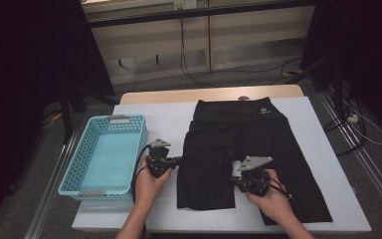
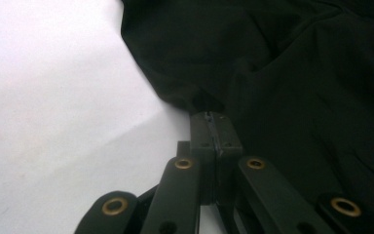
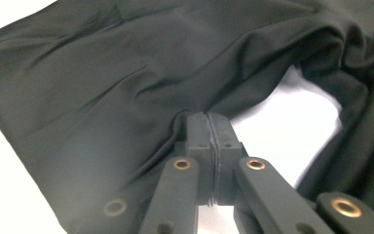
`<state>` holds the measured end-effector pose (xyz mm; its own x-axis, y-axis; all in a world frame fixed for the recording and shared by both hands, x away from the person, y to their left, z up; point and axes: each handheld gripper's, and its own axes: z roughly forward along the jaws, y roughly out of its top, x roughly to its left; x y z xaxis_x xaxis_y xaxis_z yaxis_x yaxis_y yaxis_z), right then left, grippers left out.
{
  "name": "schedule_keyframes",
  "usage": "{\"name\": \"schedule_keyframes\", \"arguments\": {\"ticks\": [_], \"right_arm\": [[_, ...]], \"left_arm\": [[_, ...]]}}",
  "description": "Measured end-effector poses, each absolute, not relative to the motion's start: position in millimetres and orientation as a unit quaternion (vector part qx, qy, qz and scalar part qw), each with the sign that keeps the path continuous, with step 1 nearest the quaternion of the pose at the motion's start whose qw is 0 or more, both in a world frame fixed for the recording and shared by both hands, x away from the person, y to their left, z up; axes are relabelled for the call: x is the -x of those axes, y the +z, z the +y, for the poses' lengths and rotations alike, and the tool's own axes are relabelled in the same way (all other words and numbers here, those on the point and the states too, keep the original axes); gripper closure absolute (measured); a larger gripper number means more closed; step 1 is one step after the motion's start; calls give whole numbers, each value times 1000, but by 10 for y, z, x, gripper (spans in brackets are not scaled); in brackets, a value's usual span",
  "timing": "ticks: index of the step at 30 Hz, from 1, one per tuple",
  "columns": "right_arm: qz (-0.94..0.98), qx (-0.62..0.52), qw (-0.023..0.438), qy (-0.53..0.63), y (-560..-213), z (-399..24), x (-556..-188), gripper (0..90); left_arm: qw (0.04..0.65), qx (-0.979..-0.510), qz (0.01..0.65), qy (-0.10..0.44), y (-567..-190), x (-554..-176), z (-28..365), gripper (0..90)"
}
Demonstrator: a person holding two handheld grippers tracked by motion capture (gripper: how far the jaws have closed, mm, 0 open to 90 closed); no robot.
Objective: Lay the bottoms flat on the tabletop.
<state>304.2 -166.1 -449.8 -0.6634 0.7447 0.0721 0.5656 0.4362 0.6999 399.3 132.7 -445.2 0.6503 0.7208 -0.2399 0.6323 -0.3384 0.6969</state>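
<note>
Black shorts (image 1: 243, 149) spread flat mid-tabletop, waistband toward the far edge, legs running toward the near edge. Left claw (image 1: 175, 161) clamped together on the left leg's outer edge; right claw (image 1: 235, 172) pinched shut on that leg's inner edge at the crotch gap. Both forearms low, entering over the near edge. Blue basket (image 1: 142, 133) by the left edge.
</note>
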Motion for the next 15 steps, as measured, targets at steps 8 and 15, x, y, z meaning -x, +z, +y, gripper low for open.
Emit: {"name": "schedule_keyframes", "arguments": {"ticks": [8,15], "right_arm": [[844,-382,143,347,-4436,-1658,-2961,899],[835,-376,167,366,-4411,-1661,-2940,752]], "left_arm": [[395,-819,412,53,-4463,-3991,1310,898],[394,-822,408,51,-4475,-3986,1279,897]]}}
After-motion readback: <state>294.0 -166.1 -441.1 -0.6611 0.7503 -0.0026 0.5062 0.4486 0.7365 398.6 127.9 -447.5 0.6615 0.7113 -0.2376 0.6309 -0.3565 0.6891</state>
